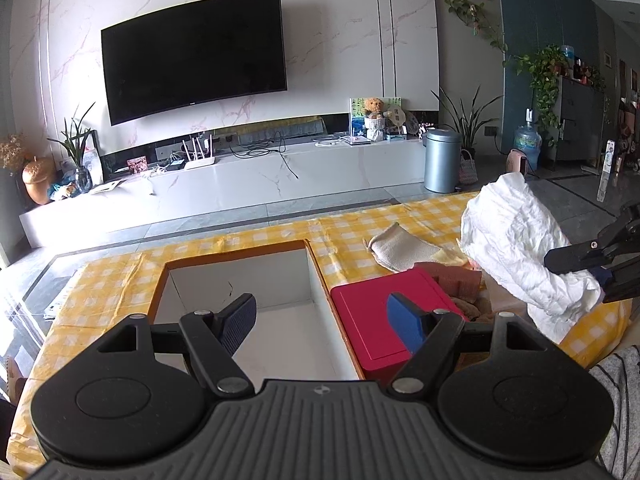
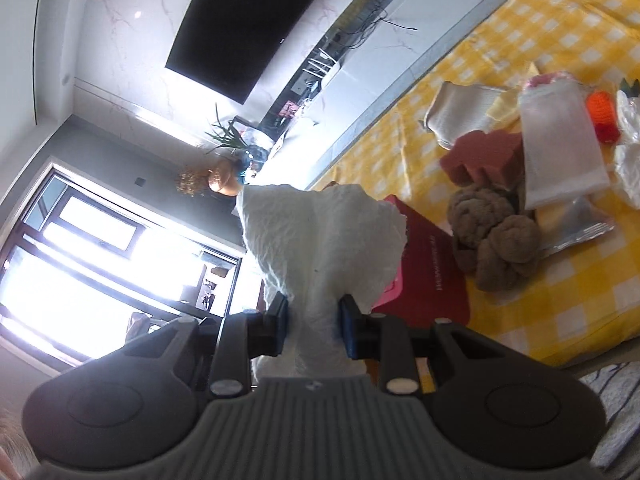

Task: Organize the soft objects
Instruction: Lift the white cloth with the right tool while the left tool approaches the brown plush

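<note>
My right gripper (image 2: 313,326) is shut on a crumpled white soft pad (image 2: 324,248), lifted above the table; the same white pad (image 1: 520,248) and the right gripper (image 1: 600,276) appear at the right edge of the left wrist view. My left gripper (image 1: 324,322) stands open with nothing between its fingers, hovering over an open white-lined box (image 1: 192,280) and a red box lid (image 1: 368,308). On the yellow checked cloth (image 2: 552,12) lie a brown knitted bundle (image 2: 492,236), a pink sponge (image 2: 484,156), a beige cloth (image 2: 460,108), a clear bag (image 2: 560,148) and an orange knitted item (image 2: 604,114).
A silver foil packet (image 2: 576,224) and white plastic (image 2: 628,160) lie at the table's far side. A striped sleeve (image 1: 620,400) shows at the lower right. Beyond the table are a TV (image 1: 196,52), a low marble console (image 1: 240,184) and a grey bin (image 1: 442,160).
</note>
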Available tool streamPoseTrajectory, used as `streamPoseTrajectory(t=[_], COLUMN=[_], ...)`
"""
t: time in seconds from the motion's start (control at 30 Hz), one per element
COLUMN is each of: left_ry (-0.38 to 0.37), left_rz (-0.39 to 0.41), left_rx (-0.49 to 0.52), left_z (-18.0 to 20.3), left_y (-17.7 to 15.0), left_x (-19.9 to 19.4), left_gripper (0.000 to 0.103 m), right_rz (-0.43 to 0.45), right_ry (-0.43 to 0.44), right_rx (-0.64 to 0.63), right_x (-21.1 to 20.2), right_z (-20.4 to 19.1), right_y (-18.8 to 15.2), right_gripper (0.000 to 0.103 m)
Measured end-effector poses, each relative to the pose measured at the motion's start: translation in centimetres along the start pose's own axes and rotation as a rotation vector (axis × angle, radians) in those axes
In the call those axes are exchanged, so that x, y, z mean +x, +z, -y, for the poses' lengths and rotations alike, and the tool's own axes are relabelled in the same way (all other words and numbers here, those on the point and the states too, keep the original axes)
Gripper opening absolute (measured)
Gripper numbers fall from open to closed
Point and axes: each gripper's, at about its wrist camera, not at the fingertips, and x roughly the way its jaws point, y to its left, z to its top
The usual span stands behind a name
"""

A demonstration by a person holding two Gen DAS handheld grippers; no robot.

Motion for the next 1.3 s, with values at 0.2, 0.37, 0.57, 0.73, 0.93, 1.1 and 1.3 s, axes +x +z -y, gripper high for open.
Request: streamPoseTrajectory(t=[0.2, 0.37, 0.57, 0.73, 0.93, 1.1, 1.3], left_ry=[0.021, 0.029, 0.002, -0.066, -0.226, -0.329, -0.440], left_rz=[0.027, 0.038, 0.047, -0.009, -0.128, -0.247, -0.451], left_rx=[-0.066, -0.122, -0.105, -0.035, -0.034, 0.030, -0.057], left_z=[-2.3, -3.9, -3.9, -1.2, 3.1, 8.4, 12.7], left_y=[0.7, 1.2, 1.1, 1.8, 2.4, 3.2, 3.6], left_x=[-0.8, -1.2, -1.7, -0.4, 2.6, 6.1, 10.7], left_gripper=[0.088, 0.088, 0.088, 0.088, 0.088, 0.088, 0.086], right_rz=[0.058, 0.047, 0.142, 0.330, 0.390, 0.414, 0.423], right_ry=[-0.377, -0.519, -0.620, -0.721, -0.607, -0.632, -0.647], right_rx=[-0.340, -0.484, -0.510, -0.493, -0.527, -0.358, -0.183], right_x=[1.4, 3.3, 2.8, 2.5, 1.0, -0.2, -1.7], right_z=[-3.9, -5.1, -4.8, -6.1, -4.9, 0.8, 6.5], right_y=[-1.2, -2.7, -2.5, -0.8, 0.5, 1.8, 2.3], right_gripper=[0.027, 0.027, 0.027, 0.027, 0.029, 0.031, 0.031])
